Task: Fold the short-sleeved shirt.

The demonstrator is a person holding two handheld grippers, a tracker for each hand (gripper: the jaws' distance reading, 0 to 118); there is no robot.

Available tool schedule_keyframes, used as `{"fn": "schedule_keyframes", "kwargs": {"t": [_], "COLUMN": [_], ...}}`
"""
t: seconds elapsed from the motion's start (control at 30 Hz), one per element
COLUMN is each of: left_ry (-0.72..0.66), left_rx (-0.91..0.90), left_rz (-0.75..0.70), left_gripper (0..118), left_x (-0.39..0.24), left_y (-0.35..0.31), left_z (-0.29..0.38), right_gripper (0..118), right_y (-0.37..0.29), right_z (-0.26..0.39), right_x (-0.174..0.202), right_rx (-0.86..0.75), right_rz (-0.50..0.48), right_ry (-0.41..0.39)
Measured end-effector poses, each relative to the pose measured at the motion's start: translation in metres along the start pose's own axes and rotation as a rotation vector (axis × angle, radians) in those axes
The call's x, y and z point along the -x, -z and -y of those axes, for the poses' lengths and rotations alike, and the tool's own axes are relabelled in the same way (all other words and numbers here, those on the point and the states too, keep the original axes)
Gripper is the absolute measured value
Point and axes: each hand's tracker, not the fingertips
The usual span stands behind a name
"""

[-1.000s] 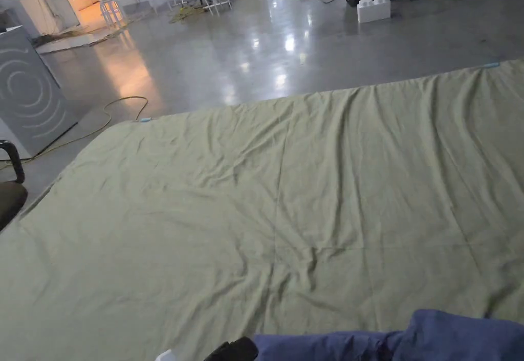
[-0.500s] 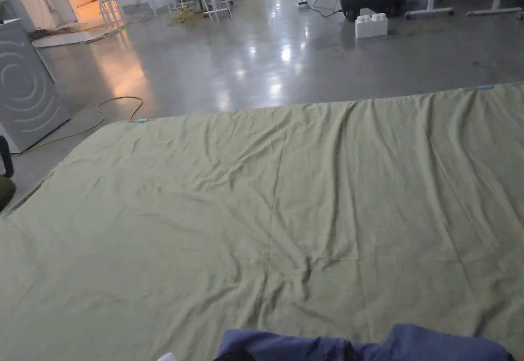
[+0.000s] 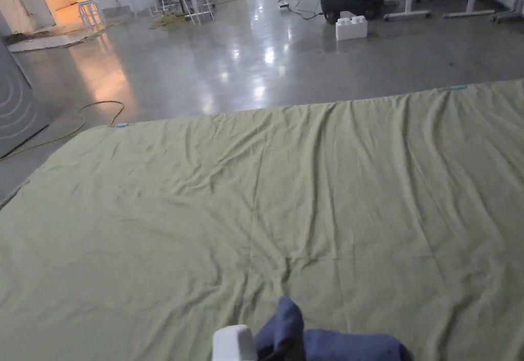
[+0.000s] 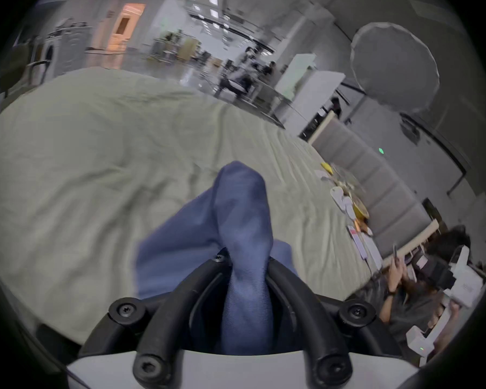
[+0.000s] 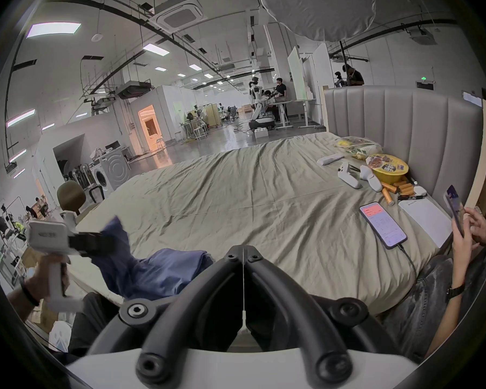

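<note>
The crumpled blue short-sleeved shirt (image 3: pixel 327 344) lay bunched at the near edge of the bed (image 3: pixel 153 213), which was covered by a wrinkled pale green sheet, directly in front of the person and well short of the open middle of the mattress. The left gripper (image 4: pixel 249 260) was clenched on a fold of this blue fabric: in its own view both black curved jaws pressed on a thick ridge of cloth that stood up between them and rose beyond their tips, pointing away from the person toward the far side of the bed. In the right gripper view that same gripper (image 5: pixel 96 242) stood raised at the left, with a peak of cloth lifted above the rest of the heap, and the shirt (image 5: pixel 163 268) sagged from it toward the right. The right gripper (image 5: pixel 243 250) had its jaw tips closed against each other with nothing between them; it hovered just to the right of the bundle, with the nearest fabric lying to its left and slightly ahead. The garment's long axis could not be read while it was so wadded, though the mass ran roughly left to right along the bed edge. By this judgement, the empty right gripper was the nearer one to the free end, and it would have to open and reach leftward to take a second hold before the shirt could be spread flat on the sheet ahead.
</note>
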Motion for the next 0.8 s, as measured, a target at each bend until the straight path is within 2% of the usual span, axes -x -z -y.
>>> {"fn": "schedule_keyframes", "kwargs": {"t": [0.13,0.17,0.2,0.23,0.27,0.4,0.47,0.5,0.57,0.6,0.73,0.8], "left_ry": [-0.048,-0.033,0.007,0.047,0.072,0.011,-0.09,-0.127,-0.107,-0.071,-0.094,-0.012], "left_rx": [0.082,0.11,0.166,0.217,0.241,0.053,-0.026,-0.052,-0.03,0.002,0.185,0.296], "left_rz": [0.069,0.065,0.039,0.033,0.033,0.134,0.13,0.121,0.13,0.137,0.145,0.07], "left_gripper": [13,17,29,57,75,77,70,60,17,10,4,2], "left_x": [-0.034,-0.037,-0.043,-0.047,-0.049,-0.044,-0.033,-0.029,-0.029,-0.031,-0.031,-0.036], "left_y": [0.062,0.073,0.085,0.091,0.091,0.038,0.015,0.008,0.014,0.026,0.095,0.124], "left_z": [0.025,0.026,0.028,0.029,0.029,0.007,-0.006,-0.01,-0.014,-0.011,0.019,0.041], "right_gripper": [0,0,0,0,0,0,0,0,0,0,0,0], "right_y": [-0.012,-0.014,-0.016,-0.018,-0.018,-0.021,-0.019,-0.018,-0.018,-0.017,-0.017,-0.02], "right_z": [0.005,0.006,0.008,0.01,0.013,0.024,0.029,0.03,0.027,0.027,0.031,0.032], "right_x": [-0.012,-0.015,-0.019,-0.021,-0.025,-0.039,-0.044,-0.045,-0.04,-0.04,-0.035,-0.031], "right_rx": [-0.003,0.0,0.005,0.009,0.014,0.019,0.023,0.026,0.027,0.028,0.034,0.037], "right_rz": [0.049,0.058,0.07,0.08,0.086,0.096,0.081,0.077,0.07,0.065,0.055,0.053], "right_ry": [0.02,0.026,0.031,0.036,0.041,0.074,0.098,0.101,0.1,0.1,0.094,0.088]}}
